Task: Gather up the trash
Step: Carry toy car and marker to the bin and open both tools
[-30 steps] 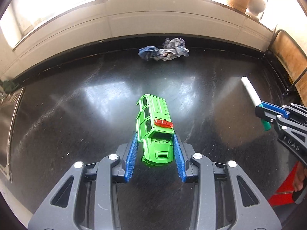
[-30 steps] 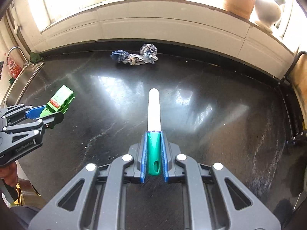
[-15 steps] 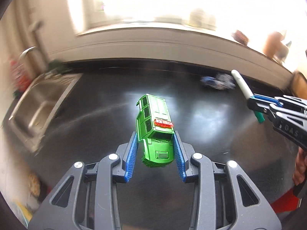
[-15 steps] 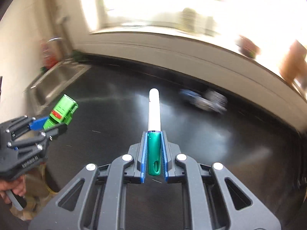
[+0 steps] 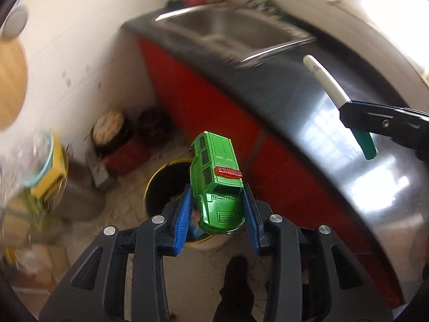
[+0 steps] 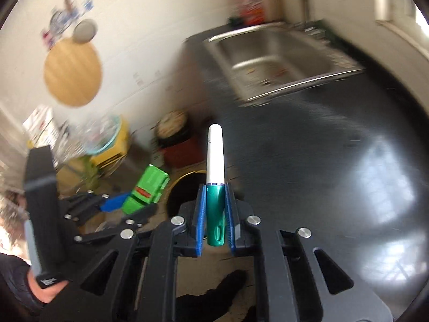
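My left gripper point(image 5: 217, 212) is shut on a green toy car point(image 5: 215, 177) with a red roof light, gripped by its front end. The car hangs over a yellow-rimmed bin with a black liner point(image 5: 166, 185) on the floor below. My right gripper point(image 6: 215, 214) is shut on a white marker with a teal cap point(image 6: 215, 161), held by the cap end. In the right wrist view the toy car point(image 6: 146, 189) and the left gripper point(image 6: 126, 204) show at the left, beside the bin point(image 6: 182, 187). The marker point(image 5: 325, 83) also shows at the right of the left wrist view.
A black countertop point(image 6: 321, 161) with a steel sink point(image 6: 273, 59) runs along the right, over red cabinet fronts point(image 5: 214, 102). On the floor stand a red pot point(image 5: 120, 147), a yellow stool point(image 5: 51, 171) and boxes. A person's dark shoe point(image 5: 236, 276) is below the gripper.
Both grippers have swung left off the countertop and rolled, each keeping its object. The views now look down at the floor and the bin; the crumpled rag and the window are out of sight.
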`<state>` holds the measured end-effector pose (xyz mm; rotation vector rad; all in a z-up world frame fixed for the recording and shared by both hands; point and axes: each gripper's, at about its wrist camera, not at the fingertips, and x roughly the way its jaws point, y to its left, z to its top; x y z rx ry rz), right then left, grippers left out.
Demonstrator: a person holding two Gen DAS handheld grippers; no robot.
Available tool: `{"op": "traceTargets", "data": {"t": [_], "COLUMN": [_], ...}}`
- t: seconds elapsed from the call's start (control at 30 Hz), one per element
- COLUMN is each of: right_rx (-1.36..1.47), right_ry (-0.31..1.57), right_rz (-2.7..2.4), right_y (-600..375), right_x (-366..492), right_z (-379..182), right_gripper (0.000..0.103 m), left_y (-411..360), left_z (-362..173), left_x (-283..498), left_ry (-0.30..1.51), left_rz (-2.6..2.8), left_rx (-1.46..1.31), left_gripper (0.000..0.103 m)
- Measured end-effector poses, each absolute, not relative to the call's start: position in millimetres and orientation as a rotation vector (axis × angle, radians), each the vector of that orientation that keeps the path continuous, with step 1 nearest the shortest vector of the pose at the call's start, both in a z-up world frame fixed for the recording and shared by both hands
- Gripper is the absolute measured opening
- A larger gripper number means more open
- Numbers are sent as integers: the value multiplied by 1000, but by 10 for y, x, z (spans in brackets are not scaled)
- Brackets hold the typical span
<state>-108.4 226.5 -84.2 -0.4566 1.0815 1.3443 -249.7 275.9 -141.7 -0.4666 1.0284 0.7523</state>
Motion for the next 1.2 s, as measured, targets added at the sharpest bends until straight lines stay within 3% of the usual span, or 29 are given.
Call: {"op": "traceTargets", "data": {"t": [0.2,0.47,0.5,0.53,0.57,0.6,0.63,0.9,1.2], "right_rx": [-561,-667,-679,-687,-690,-673,-663,-638,-484], "right_ry": [1215,1257,1256,1265,1276,1271,1259,1246,1078], "right_rz": [1406,1365,1361,1359,1353,1358,1362,1379,1264], "right_y": [3003,3582,3602,3606,3620,3624,3605,3447,2466], "right_x": [-1602,-1718,-1700,-1676,-1664,-1649,-1614,-1513,-902], "right_z": [-1557,-2136,-2168,-2211,-2230,-2214,-2193,-1957,-895], "right_gripper": [14,14,18,23,44,63,65,70,73], "left_y": [3230,3612,3652,3684,3706,3713,3716,3752,3317], "left_z": [-2108,-2592,-2622,-2666,-2702,-2708,-2700,-2538,-1807], "left_x": [-2925,-2956,-2956,-2948,-2939,-2946,-2961,-3052,-2667], "left_ry": [1046,1015,1008,1015,1033,1040,1033,1036,1028], "left_rz": [789,778,758,763,779,793,814,834,757], "left_rx": [-590,-624,-641,-637,-623,-610,-595,-617,-517], "left_gripper": [36,36,36,44,54,68,69,73,79]}}
